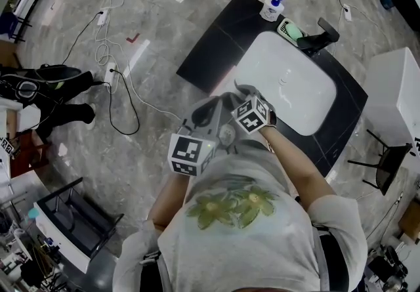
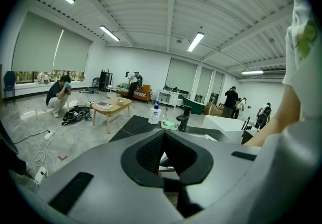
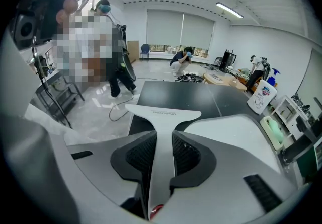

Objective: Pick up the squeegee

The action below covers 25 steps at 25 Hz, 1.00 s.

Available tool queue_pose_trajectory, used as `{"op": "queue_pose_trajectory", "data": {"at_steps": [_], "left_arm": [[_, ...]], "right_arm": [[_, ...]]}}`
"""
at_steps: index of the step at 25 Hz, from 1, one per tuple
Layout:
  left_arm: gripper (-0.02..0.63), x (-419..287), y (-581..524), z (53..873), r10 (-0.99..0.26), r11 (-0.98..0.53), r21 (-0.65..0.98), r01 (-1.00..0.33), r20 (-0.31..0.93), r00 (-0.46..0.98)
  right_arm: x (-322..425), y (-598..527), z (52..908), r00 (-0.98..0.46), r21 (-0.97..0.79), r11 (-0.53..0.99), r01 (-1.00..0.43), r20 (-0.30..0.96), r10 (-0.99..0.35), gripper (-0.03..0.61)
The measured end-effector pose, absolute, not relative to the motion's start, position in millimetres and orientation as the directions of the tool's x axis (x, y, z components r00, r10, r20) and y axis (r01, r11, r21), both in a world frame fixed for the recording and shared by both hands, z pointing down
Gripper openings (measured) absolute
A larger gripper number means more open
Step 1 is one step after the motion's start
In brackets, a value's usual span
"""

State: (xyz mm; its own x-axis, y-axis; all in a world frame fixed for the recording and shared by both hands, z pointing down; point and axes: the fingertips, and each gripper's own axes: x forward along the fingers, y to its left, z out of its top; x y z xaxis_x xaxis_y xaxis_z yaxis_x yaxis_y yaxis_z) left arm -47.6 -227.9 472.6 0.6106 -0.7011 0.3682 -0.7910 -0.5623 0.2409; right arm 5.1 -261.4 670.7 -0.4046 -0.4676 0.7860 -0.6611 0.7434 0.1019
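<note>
Here the white squeegee (image 3: 163, 112) is clamped by its handle in the right gripper (image 3: 162, 136), with the blade held over the black counter (image 3: 176, 94). The white sink (image 1: 289, 81) is seen at 1 o'clock. At 8 o'clock, the left gripper (image 2: 163, 135) is held with jaws together, empty.

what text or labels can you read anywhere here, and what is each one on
Squeegee, clamped in the right gripper: one small printed line on its head, too blurred to read.
Pump bottle: blue and red label, print too small to read.
Marker cubes: black-and-white square patterns only, no words.
No other text is legible.
</note>
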Motion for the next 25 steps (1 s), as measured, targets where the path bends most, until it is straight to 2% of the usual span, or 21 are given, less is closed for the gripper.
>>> {"op": "queue_pose_trajectory", "data": {"at_steps": [25], "left_arm": [[0.009, -28, -234, 460, -0.679, -0.634, 0.186, -0.750, 0.331, 0.656]], "right_arm": [[29, -271, 526, -0.420, 0.018, 0.527, -0.850, 0.582, -0.697, 0.098]]}}
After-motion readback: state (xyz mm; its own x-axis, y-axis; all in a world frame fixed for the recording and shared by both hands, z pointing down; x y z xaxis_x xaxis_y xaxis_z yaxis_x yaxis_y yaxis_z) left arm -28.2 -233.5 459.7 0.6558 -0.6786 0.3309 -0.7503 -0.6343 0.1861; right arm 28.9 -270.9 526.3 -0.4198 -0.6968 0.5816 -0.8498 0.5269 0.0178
